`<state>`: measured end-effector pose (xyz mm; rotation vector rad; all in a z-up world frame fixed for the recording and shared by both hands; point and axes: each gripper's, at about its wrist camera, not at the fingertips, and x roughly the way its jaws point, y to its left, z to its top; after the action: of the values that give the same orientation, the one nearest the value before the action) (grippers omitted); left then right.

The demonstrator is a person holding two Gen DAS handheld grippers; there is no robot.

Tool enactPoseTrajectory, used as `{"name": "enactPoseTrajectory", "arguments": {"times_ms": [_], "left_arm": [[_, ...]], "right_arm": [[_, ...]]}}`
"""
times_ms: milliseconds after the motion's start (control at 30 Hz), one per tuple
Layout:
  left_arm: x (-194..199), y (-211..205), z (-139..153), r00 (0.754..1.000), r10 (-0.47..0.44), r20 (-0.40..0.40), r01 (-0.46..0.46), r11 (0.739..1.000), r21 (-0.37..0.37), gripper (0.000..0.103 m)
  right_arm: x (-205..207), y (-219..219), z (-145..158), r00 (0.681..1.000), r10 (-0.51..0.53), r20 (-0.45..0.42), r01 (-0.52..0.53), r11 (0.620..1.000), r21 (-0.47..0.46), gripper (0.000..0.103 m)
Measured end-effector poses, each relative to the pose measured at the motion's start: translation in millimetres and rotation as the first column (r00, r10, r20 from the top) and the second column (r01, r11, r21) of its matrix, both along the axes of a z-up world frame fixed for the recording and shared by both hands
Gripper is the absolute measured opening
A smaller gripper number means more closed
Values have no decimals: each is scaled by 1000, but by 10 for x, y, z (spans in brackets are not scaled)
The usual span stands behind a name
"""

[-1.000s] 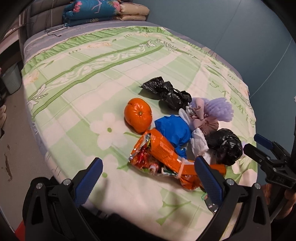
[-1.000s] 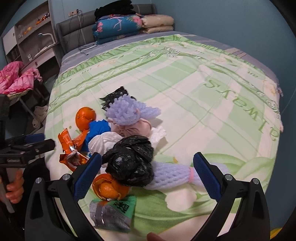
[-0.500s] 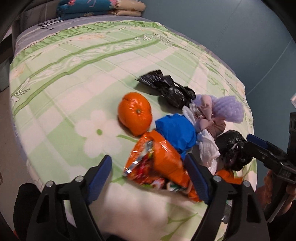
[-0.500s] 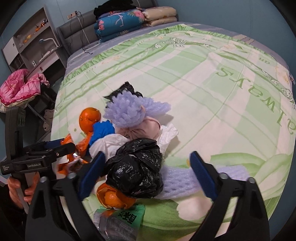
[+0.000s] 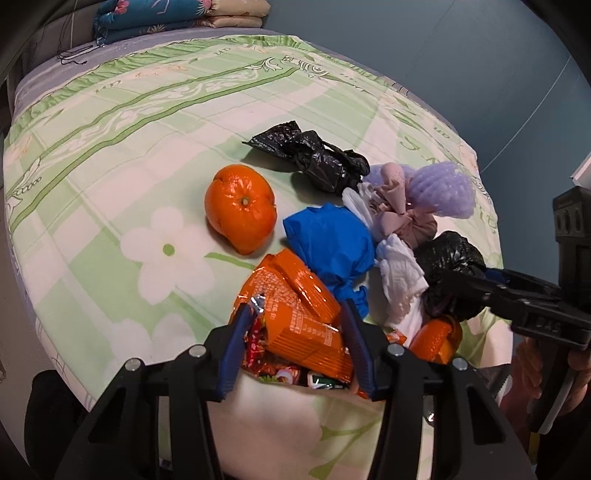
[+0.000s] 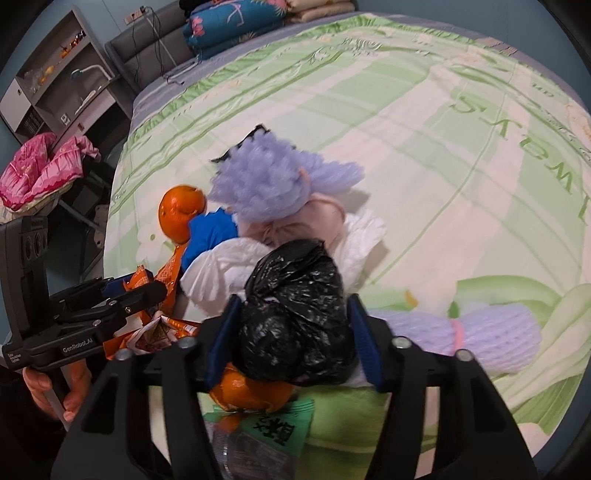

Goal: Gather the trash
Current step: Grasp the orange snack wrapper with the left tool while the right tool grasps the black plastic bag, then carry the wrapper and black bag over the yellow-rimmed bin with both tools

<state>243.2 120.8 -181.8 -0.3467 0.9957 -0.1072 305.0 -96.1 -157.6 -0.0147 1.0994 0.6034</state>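
A bed (image 5: 155, 122) with a green and cream flowered cover fills both views; folded quilts (image 6: 236, 26) lie stacked at its far end; a heap of trash sits near its close edge. In the heap, the right gripper (image 6: 291, 306) has its blue pads on either flank of a knotted black plastic bag (image 6: 295, 317); its jaws have just been closing, and the pads look to be pressing on the bag, though the contact is hard to confirm. The left gripper (image 5: 295, 325) straddles a crumpled orange snack wrapper (image 5: 295, 306); its jaws have likewise just been closing, with the pads against the wrapper's sides. A lilac foam net (image 6: 266, 184) tops a pinkish bundle (image 6: 325, 218); another lilac foam net (image 6: 480, 336), tied with a pink band, lies to the right of the black bag; a blue wad (image 5: 328, 243) rests against white tissue (image 5: 402, 273); a second, looser black bag (image 5: 314, 155) lies beyond. A whole orange (image 5: 240, 206) stands just left of the blue wad; an orange peel (image 6: 251, 391) and a green packet (image 6: 280, 424) lie under the gripped bag.
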Motion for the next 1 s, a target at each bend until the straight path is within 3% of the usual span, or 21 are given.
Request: {"name": "enactPoseTrajectory", "arguments": {"times_ms": [67, 100, 233, 600, 1000], "left_arm": [[-29, -14, 10, 1000, -3, 5, 3, 1000, 7, 43], [-43, -14, 17, 1000, -2, 7, 2, 1000, 7, 36], [-99, 15, 66, 1000, 3, 14, -2, 1000, -12, 32], [-354, 33, 347, 997, 12, 82, -11, 1000, -14, 30], [-691, -70, 878, 980, 4, 200, -9, 1000, 26, 30]], "right_arm": [[-8, 13, 1, 1000, -2, -12, 2, 1000, 14, 42], [-13, 5, 18, 1000, -7, -10, 8, 1000, 24, 41], [-49, -65, 118, 1000, -30, -8, 31, 998, 62, 38], [-427, -429, 635, 993, -92, 68, 80, 982, 169, 38], [-1081, -996, 874, 979, -190, 80, 166, 957, 238, 38]]}}
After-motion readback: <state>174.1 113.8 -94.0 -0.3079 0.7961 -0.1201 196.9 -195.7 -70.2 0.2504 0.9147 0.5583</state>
